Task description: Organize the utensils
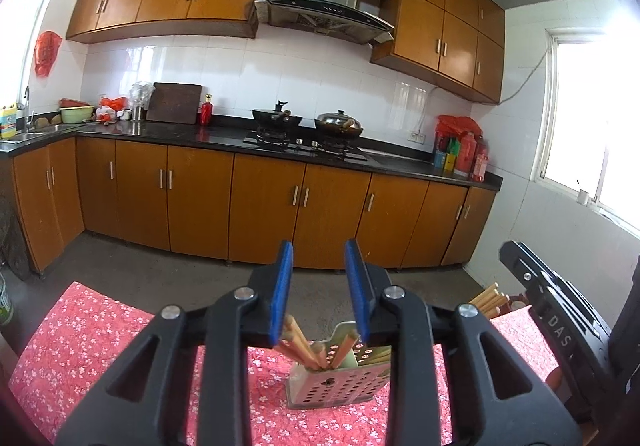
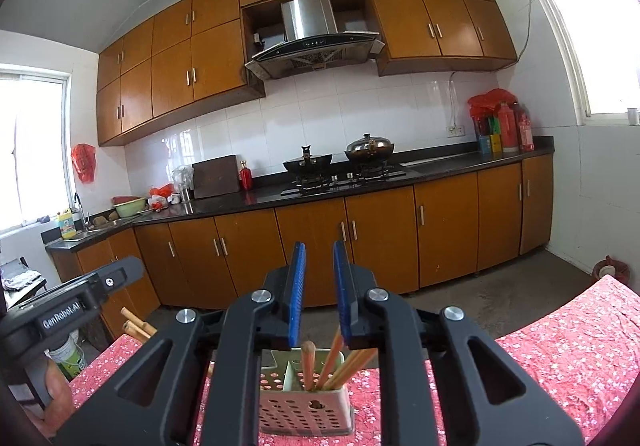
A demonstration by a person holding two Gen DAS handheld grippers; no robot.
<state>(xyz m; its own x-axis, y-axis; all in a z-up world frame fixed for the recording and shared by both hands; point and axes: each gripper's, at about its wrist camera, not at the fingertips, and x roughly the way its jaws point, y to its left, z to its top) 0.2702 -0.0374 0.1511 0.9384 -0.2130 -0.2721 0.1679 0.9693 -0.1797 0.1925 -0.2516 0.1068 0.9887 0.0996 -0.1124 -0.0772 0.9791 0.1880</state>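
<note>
Orange-brown wooden cabinets (image 1: 256, 198) run under a black countertop (image 1: 224, 138) and above white wall tiles (image 1: 256, 74). A steel range hood (image 1: 332, 2) hangs over the gas stove (image 1: 304, 146). Daylight enters a window (image 2: 600, 26); the floor (image 2: 500, 298) is grey concrete.

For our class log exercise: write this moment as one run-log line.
task: organize utensils | left gripper: open, empty | right gripper: open, empty | chopsticks: upright in perforated holder | holder: on floral tablecloth

You are holding your left tool (image 1: 319, 288) level and pointing forward, its blue-padded fingers (image 1: 281, 288) standing apart with nothing gripped. You are holding your right tool (image 2: 319, 292) just beside it, its fingers (image 2: 297, 292) likewise parted, gripping nothing.
</note>
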